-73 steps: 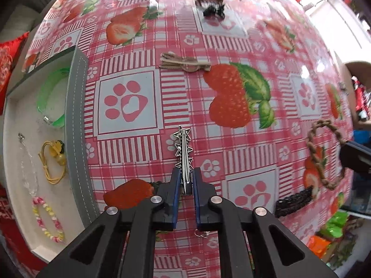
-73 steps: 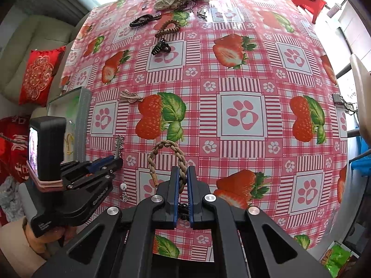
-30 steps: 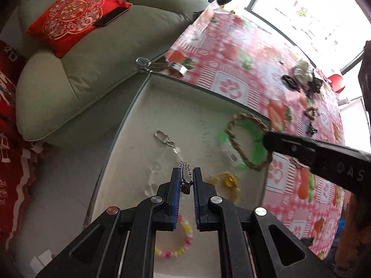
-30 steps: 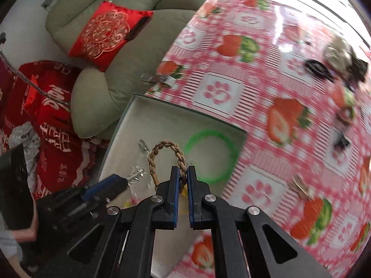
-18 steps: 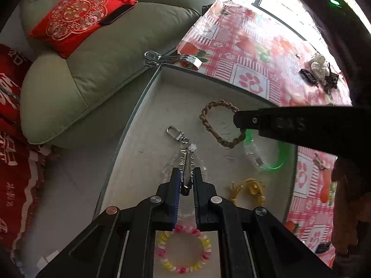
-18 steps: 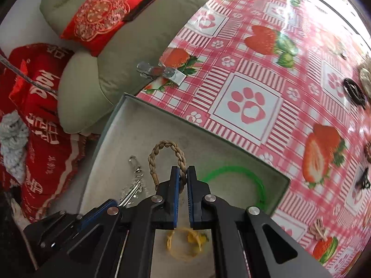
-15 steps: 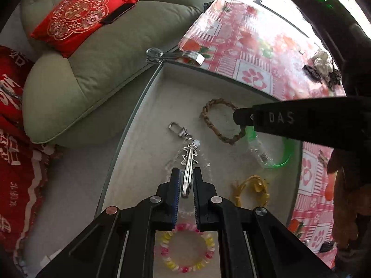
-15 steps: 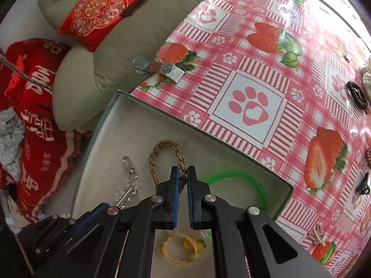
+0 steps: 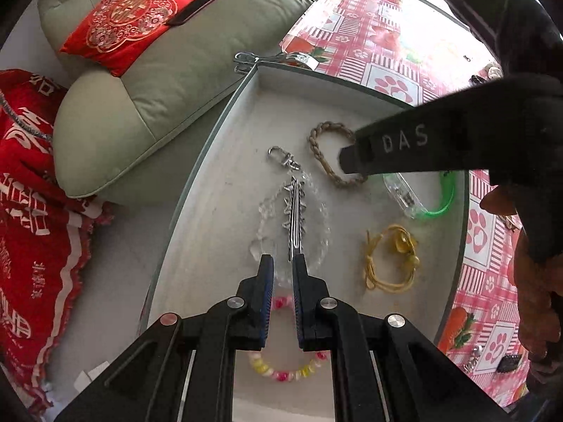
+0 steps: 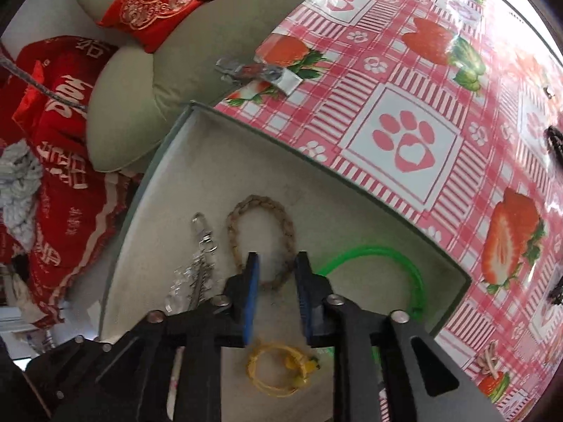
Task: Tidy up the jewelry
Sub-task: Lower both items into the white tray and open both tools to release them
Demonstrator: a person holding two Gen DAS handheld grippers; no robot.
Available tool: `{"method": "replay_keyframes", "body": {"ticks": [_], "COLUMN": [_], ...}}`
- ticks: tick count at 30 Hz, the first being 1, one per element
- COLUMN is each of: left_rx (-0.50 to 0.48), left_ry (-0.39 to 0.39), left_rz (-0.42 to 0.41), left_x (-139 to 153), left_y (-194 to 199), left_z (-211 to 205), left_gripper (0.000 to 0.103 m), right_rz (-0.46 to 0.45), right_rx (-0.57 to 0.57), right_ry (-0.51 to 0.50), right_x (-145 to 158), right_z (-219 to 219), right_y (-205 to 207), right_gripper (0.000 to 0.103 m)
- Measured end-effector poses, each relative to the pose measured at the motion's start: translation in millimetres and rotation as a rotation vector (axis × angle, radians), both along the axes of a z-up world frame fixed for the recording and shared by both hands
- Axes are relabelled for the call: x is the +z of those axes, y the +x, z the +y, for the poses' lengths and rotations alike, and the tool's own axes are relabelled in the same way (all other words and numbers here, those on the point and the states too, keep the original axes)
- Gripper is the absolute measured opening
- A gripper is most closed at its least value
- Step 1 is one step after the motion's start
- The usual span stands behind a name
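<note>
Only the left view showed the left gripper (image 9: 281, 263) clamped on the silver charm (image 9: 295, 214), frame center. The right view showed the right gripper (image 10: 276, 263) opening astride the braid (image 10: 260, 232), which lay free in the tray (image 10: 316, 183).

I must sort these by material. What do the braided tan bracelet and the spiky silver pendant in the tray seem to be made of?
The braided tan bracelet looks like plaited cord or leather: matte, with a woven pattern; which one is unclear. The spiky silver pendant looks like polished metal: it is shiny, with sharp points.
</note>
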State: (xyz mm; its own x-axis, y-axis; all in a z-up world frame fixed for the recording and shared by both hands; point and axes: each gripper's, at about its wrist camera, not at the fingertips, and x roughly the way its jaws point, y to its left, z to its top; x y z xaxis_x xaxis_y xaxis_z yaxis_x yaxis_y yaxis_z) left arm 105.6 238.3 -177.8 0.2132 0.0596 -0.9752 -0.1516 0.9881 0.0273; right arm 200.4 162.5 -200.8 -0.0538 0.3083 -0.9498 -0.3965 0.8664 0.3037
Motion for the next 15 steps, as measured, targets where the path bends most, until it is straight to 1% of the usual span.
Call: {"method": "replay_keyframes", "body": {"ticks": [1,4,6,15], "left_rx": [-0.002,-0.005,0.003,0.027], "left_ry": [0.003,0.017,0.016,0.026], "left_rz": [0.001,-0.002,-0.002,-0.006], "left_x": [1,5,7,18], "left_y": [-2,-9,-13,-22], "left_z": [-1,-5,-7,-7], "left_gripper": [0.017,0.018,0.018,0.018], "right_rz": [0.003,-0.005,-0.009,0.01], "right_rx": [0.005,0.022,0.021,-0.02], "right_ry": [0.014,0.036,0.048,0.107], "right_x": [2,11,16,35], "right_z": [1,-1,-4,-27], "right_y": [-3,-9,-13,-14], "right_gripper": [0.039,0.048,0.052,0.055]}}
